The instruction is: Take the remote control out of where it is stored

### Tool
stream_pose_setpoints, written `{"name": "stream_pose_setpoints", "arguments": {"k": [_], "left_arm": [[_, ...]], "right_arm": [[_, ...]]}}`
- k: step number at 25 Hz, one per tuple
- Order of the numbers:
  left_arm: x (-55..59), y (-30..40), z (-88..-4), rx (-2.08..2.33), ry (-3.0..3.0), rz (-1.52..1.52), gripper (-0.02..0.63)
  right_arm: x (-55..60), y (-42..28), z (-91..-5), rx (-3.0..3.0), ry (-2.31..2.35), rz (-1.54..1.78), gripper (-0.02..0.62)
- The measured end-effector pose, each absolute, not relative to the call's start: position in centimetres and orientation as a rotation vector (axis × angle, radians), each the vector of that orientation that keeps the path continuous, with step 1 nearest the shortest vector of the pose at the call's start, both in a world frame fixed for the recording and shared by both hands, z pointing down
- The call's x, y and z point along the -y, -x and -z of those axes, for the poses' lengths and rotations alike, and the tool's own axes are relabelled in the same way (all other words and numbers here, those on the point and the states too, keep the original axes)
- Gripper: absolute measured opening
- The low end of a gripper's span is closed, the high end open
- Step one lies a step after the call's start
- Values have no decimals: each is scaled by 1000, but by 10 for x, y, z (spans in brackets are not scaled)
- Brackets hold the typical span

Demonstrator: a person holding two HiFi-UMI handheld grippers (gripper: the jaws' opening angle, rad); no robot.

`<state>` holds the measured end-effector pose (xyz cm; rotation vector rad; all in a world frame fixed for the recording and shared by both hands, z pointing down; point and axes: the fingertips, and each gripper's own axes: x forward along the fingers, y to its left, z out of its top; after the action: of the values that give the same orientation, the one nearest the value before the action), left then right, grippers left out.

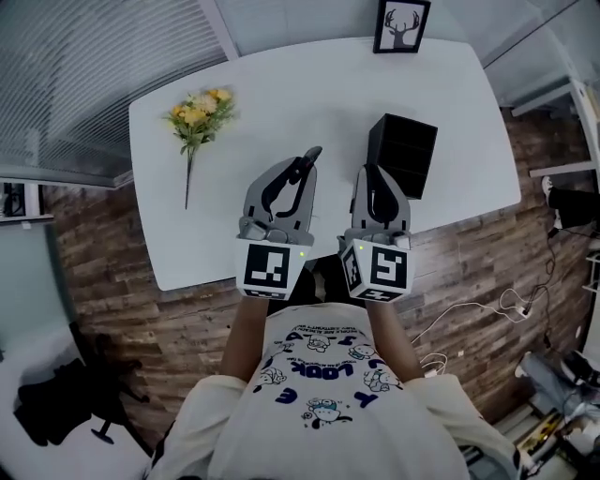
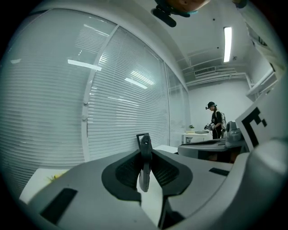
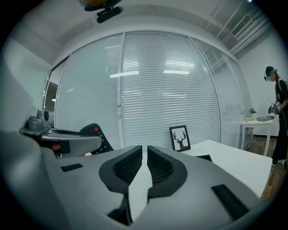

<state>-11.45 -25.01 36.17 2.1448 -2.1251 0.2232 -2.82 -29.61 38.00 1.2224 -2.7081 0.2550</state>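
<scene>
My left gripper (image 1: pixel 300 173) is shut on a slim dark remote control (image 1: pixel 313 152), held up above the white table (image 1: pixel 300 94). In the left gripper view the remote (image 2: pixel 144 164) stands edge-on, pinched between the ribbed pads, and its end sticks out past the fingertips. In the right gripper view the remote (image 3: pixel 93 133) shows at the left, with a red button near its tip. The right gripper (image 1: pixel 375 176) hovers beside the left one, jaws together with nothing between them (image 3: pixel 144 158). A black storage box (image 1: pixel 403 153) stands just beyond the right gripper.
A framed antler picture (image 1: pixel 401 25) leans at the table's far edge. Yellow flowers (image 1: pixel 197 117) lie on the left of the table. A person (image 3: pixel 279 119) stands by another table at the far right of the room. Window blinds run along the wall.
</scene>
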Motion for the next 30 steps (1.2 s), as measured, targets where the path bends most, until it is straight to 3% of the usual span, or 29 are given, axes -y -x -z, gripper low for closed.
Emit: {"name": "stream_pose_setpoints", "arguments": {"k": [30], "left_arm": [[210, 161, -378, 2207, -2003, -253, 71]], "right_arm": [[261, 84, -389, 2736, -1047, -221, 52]]}}
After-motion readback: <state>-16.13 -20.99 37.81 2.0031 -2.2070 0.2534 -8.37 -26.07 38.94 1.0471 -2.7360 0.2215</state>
